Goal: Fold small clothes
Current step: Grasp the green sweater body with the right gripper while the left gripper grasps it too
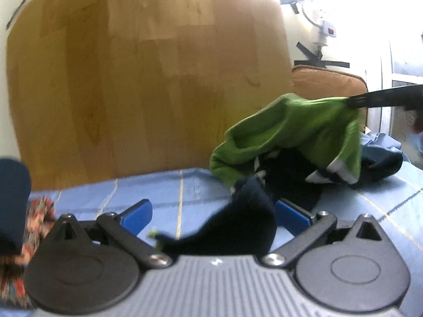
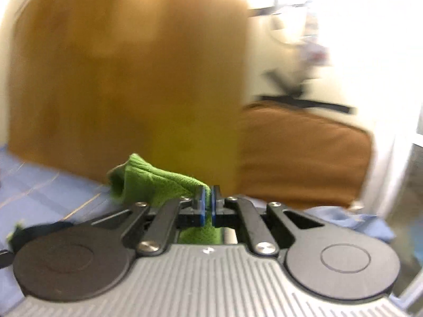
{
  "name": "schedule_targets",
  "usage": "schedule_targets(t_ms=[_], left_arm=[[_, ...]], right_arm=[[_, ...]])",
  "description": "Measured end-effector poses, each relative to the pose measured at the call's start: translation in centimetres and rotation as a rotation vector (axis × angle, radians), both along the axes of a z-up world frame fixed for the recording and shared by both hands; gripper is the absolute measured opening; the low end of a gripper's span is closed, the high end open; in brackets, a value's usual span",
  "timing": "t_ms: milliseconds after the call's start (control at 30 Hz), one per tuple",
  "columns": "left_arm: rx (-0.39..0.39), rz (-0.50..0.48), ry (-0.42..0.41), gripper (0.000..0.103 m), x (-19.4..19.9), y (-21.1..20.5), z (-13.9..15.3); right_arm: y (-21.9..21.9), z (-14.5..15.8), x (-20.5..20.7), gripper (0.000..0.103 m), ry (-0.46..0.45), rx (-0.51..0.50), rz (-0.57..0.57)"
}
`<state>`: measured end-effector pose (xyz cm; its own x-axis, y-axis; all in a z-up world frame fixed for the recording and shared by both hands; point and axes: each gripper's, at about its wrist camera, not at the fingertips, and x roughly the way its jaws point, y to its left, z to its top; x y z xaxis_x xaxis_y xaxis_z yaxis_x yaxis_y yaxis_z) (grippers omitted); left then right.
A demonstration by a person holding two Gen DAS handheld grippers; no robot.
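A green garment point(image 1: 290, 129) with white trim hangs lifted above the blue bedsheet point(image 1: 158, 192). My right gripper point(image 1: 351, 101) reaches in from the right edge and pinches its upper corner. In the right wrist view, the right gripper point(image 2: 208, 200) has its blue pads shut on the green garment point(image 2: 148, 179), which trails off to the left. My left gripper point(image 1: 214, 211) has its blue pads wide apart. A dark navy flap of cloth point(image 1: 243, 227) lies loose between them, touching neither pad. Whether the navy cloth belongs to the green garment I cannot tell.
A wooden headboard point(image 1: 145, 79) stands behind the bed, with a brown cushion point(image 1: 330, 82) to its right. Light blue and navy clothes point(image 1: 380, 153) lie at the right. A patterned cloth point(image 1: 39, 216) and a dark blue object point(image 1: 10, 198) sit at the left.
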<state>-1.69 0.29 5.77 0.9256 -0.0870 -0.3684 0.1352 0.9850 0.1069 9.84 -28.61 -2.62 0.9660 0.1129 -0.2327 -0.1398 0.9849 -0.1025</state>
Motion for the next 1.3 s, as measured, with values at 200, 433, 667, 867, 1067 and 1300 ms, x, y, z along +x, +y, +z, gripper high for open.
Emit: schedule_targets(t_ms=[200,433,667,867,1067,1300], left_arm=[[0.114,-0.019,-0.047,0.103,4.7,-3.4,1.6],[0.331,-0.094,0.007,0.093,12.3,-7.8,-0.4],[0.338,-0.137,0.034,0.094,13.4,-4.1,0.3],[0.469,-0.121,-0.013,0.093,14.3,-1.1,1.5],[0.527,-0.265,0.010,0.092,15.7,-2.0,-0.3],[0.603,-0.348,0.087,0.050,18.9,-5.1,-3.5]], right_arm=[[-8.2,0.2,-2.4,0.002,-0.015,0.127,-0.129],[-12.7,0.0,-4.8,0.004,-0.022,0.233,-0.167],[-7.3,-1.9,-4.2,0.043,0.085,0.129,0.095],[-1.7,-2.8,-3.6,0.082,0.122,0.079,0.285],[1.9,-5.4,-0.6,0.056,0.140,-0.124,0.224],[-2.5,-4.0,1.9,0.014,0.125,-0.010,0.077]])
